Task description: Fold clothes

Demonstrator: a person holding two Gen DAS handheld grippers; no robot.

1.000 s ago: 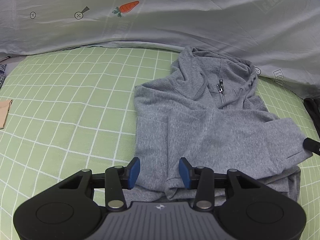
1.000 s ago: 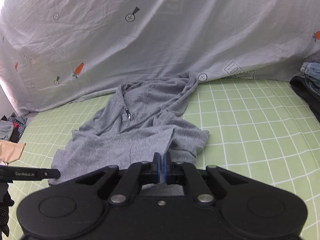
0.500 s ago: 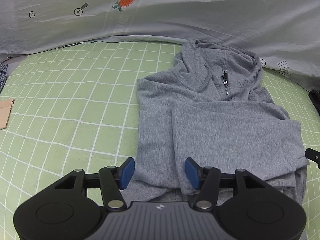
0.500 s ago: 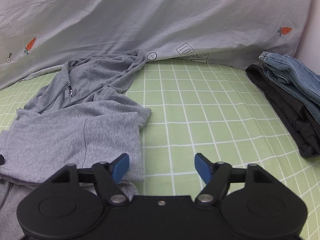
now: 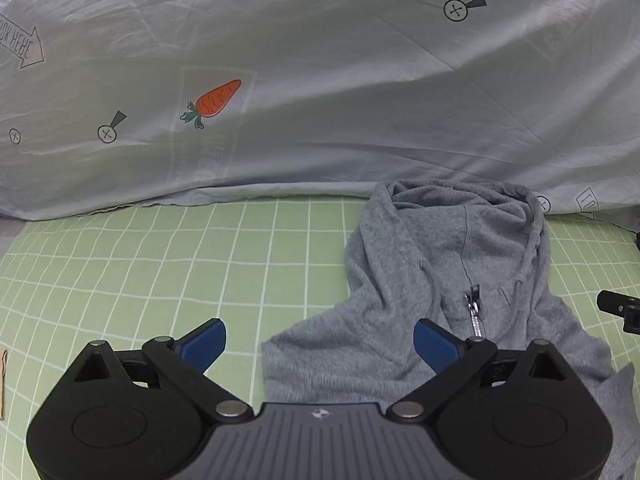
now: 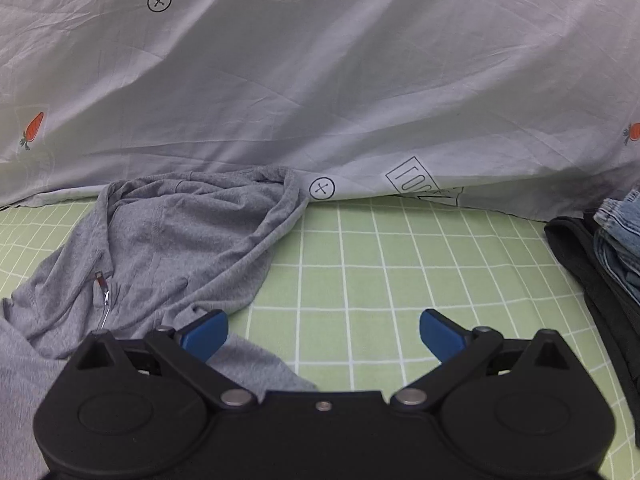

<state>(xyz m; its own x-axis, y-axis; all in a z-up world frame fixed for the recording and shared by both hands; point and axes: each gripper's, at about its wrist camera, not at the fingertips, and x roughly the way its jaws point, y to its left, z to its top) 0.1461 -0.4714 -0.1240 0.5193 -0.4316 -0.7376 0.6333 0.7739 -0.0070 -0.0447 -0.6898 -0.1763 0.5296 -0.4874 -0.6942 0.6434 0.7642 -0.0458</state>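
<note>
Green checked bed sheet [image 5: 160, 264] fills the foreground; grey printed cloth [image 5: 320, 80] hangs behind.

Left wrist view: left tongs [image 5: 318, 342] apart, nothing betw. the blue pads, hovering over the near-left shoulder area of the grey zip hoodie [image 5: 440, 280]. Hoodie lies on the bed w/ hood toward the backdrop, zipper pull [image 5: 474, 300] up and visible. Black tip of the other tool [image 5: 620, 308] shows at right edge.

Right wrist view: right tongs [image 6: 324, 330] also apart and empty; left pad over the hoodie [image 6: 180, 240] edge, right pad over bare sheet. Stack of denim and dark garments [image 6: 600, 260] sits well apart at far right.

Judgement: hoodie body below both tools is mostly hidden, so fold stage cannot be read. For a clean fold: pinch both corresp. points at equal height, grab all fabric layers, keep the hood flat, avoid clamping the zipper, move both tools in sync to prevent skew.
</note>
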